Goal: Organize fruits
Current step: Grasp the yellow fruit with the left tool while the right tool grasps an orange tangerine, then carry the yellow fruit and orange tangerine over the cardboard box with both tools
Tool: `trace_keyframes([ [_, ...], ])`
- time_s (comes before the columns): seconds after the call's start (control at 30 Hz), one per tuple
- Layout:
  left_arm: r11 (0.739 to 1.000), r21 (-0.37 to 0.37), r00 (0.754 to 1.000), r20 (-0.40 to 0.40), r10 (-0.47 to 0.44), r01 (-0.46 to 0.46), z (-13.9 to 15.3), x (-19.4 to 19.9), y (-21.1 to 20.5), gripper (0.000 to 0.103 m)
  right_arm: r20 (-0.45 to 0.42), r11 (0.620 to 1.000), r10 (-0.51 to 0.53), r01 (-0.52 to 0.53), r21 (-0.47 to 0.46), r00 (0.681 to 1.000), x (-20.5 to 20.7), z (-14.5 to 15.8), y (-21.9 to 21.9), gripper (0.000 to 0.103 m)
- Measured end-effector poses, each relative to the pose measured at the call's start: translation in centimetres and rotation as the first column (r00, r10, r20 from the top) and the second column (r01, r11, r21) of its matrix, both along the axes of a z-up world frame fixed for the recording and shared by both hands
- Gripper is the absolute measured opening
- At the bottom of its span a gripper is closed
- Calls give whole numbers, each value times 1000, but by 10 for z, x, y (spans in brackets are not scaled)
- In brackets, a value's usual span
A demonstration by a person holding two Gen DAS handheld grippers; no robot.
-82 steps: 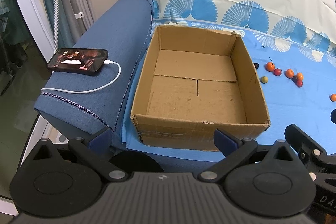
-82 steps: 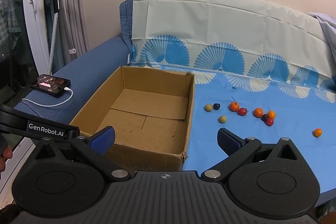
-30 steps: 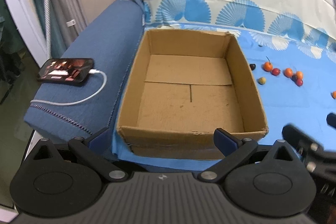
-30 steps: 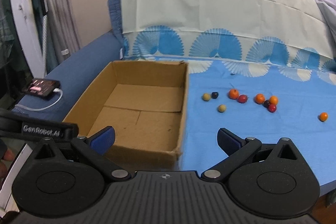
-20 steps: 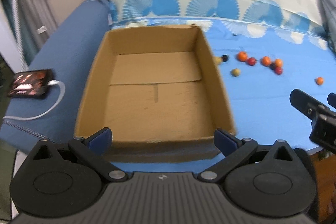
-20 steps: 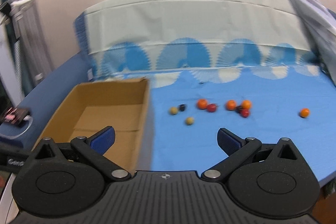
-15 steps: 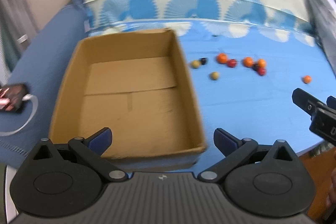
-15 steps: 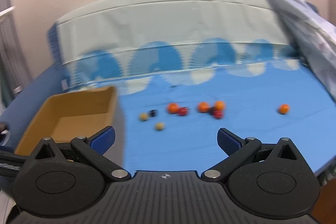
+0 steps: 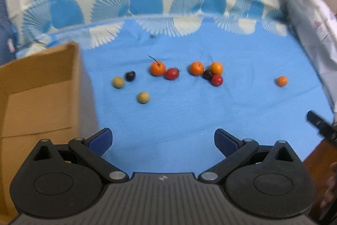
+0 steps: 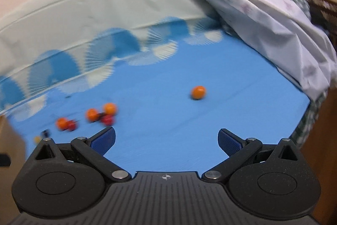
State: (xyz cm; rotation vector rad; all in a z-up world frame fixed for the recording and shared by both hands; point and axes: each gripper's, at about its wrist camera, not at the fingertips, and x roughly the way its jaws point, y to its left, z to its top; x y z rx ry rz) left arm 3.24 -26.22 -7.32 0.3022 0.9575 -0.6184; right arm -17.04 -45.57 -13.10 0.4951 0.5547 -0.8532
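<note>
1. Left gripper (image 9: 163,137) sits at the bottom of its own view, blue-padded fingers (image 9: 100,139) spread wide, nothing between them, only blue cloth (image 9: 189,111) under the gap.
2. Just left of that gripper, the cardboard box (image 9: 40,85) fills the left edge of the frame, open side up, its near wall partly behind the left finger.
3. Past the fingers, mid-frame: two pale yellowish fruits (image 9: 143,97), a dark one (image 9: 130,75) beside the upper of them, then a stemmed orange fruit (image 9: 157,68) touching a red one (image 9: 172,73).
4. Right of those, a tight cluster (image 9: 207,73) of two orange, one dark and one red fruit, all touching.
5. Far right, a lone orange fruit (image 9: 281,81) lies well apart from the rest.
6. The right gripper (image 10: 166,139) also shows its fingers spread and holding nothing, low in its own view.
7. In that view the lone orange fruit (image 10: 198,92) lies above the gap, right of centre; the clusters blur at mid-left.
8. A pale crumpled sheet (image 10: 263,14) drapes down the upper right.
</note>
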Motion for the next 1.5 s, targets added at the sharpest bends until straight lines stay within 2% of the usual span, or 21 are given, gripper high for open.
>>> trace_keyframes([
  [0.07,1000,-5,999,-42,10,-10,-22,19,-17,103,-6,999,-39,39,11,999,13,-17,-31,103],
  [0.1,999,-33,998,-61,18,-20,-34,30,-24,103,-14,998,-59,59,18,998,21,-26,-48,103],
  [0.2,993,-83,995,-70,74,-80,-61,53,-36,103,-14,996,-75,76,44,997,43,-55,-100,103],
  [0.3,991,-41,991,-30,130,-131,-83,73,-53,103,-31,995,-84,86,55,996,69,-84,-144,103],
  [0.43,988,9,988,9,151,-151,-102,91,-63,103,-76,995,-83,87,55,994,93,-113,-184,103],
  [0.6,980,56,981,-3,193,-193,-127,112,-58,103,-133,991,-87,99,88,987,111,-145,-210,103],
  [0.67,969,104,973,-37,229,-224,-138,122,-55,103,-167,996,-90,90,-7,982,118,-153,-204,103],
  [0.7,968,109,970,-58,234,-227,-142,126,-53,103,-163,995,-100,94,-39,982,119,-155,-199,103],
  [0.73,968,87,970,-46,238,-234,-140,126,-50,103,-151,993,-112,105,-54,982,119,-156,-198,103],
  [0.9,959,96,961,-46,272,-267,-137,134,-45,103,-162,994,-103,97,-40,982,121,-154,-204,103],
  [1.0,955,64,956,-26,291,-289,-130,133,-42,88,-163,996,-89,87,-25,983,118,-150,-203,102],
  [1.03,958,49,958,-25,284,-283,-128,133,-42,74,-166,996,-90,87,-27,982,117,-148,-201,101],
  [1.07,962,34,962,-29,270,-269,-126,132,-42,53,-169,996,-91,86,-36,981,113,-146,-196,94],
  [1.1,967,37,967,-25,253,-252,-126,132,-45,45,-165,996,-80,73,-46,983,112,-144,-193,79],
  [1.13,971,46,972,-16,234,-233,-125,129,-48,28,-158,997,-61,52,-55,986,112,-141,-190,68],
  [1.17,975,48,976,-15,218,-217,-124,127,-49,26,-160,998,-36,27,-55,986,112,-139,-187,44],
  [1.27,980,39,980,-20,197,-196,-119,120,-49,26,-176,999,-22,15,-40,984,111,-132,-184,44],
  [1.37,985,23,985,-16,174,-174,-107,111,-48,26,-149,999,-19,13,-41,989,105,-120,-176,43],
  [1.5,989,-29,990,-21,142,-143,-77,92,-42,26,-75,999,17,-20,-33,997,94,-89,-148,40],
])
